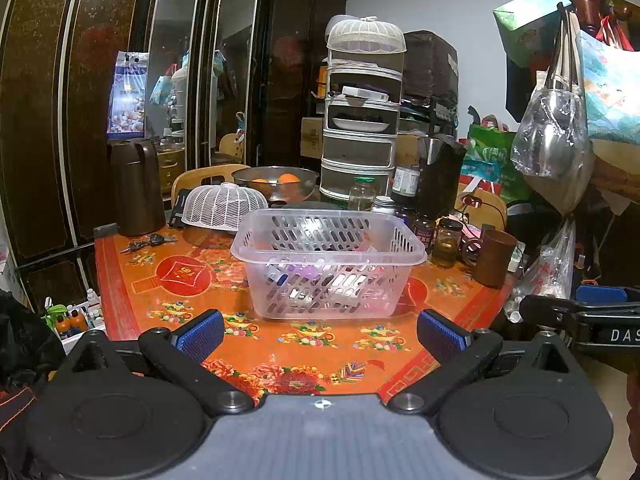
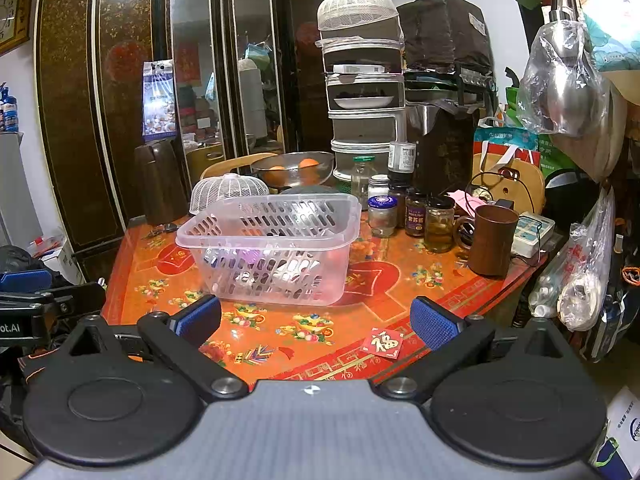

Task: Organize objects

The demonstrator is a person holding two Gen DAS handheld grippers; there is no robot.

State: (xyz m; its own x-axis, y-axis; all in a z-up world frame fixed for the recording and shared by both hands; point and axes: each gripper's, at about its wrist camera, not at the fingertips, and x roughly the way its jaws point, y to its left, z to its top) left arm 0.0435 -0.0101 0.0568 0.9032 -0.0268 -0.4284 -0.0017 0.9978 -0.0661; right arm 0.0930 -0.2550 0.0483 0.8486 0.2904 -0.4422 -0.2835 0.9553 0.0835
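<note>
A brown jug (image 2: 160, 182) is seen at the far left corner of the surface (image 2: 400, 292), with keys (image 2: 162, 230) lying just before it. A white mesh food cover (image 2: 228, 192) is set behind, near a metal bowl (image 2: 294, 168) holding oranges (image 2: 308, 164). Several glass jars (image 2: 416, 216) are grouped at the right, beside a brown cup (image 2: 492, 240). A tiered mesh food cabinet (image 2: 362, 80) is stacked further back. A red paper square (image 2: 382, 342) lies flat near the front edge. A clear bag (image 2: 560, 80) is hung at the right.

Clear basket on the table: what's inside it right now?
Inside the clear basket lie several small items, white, purple and dark, seen through its slotted wall. The frosted plastic blurs them, so what they are cannot be told.
</note>
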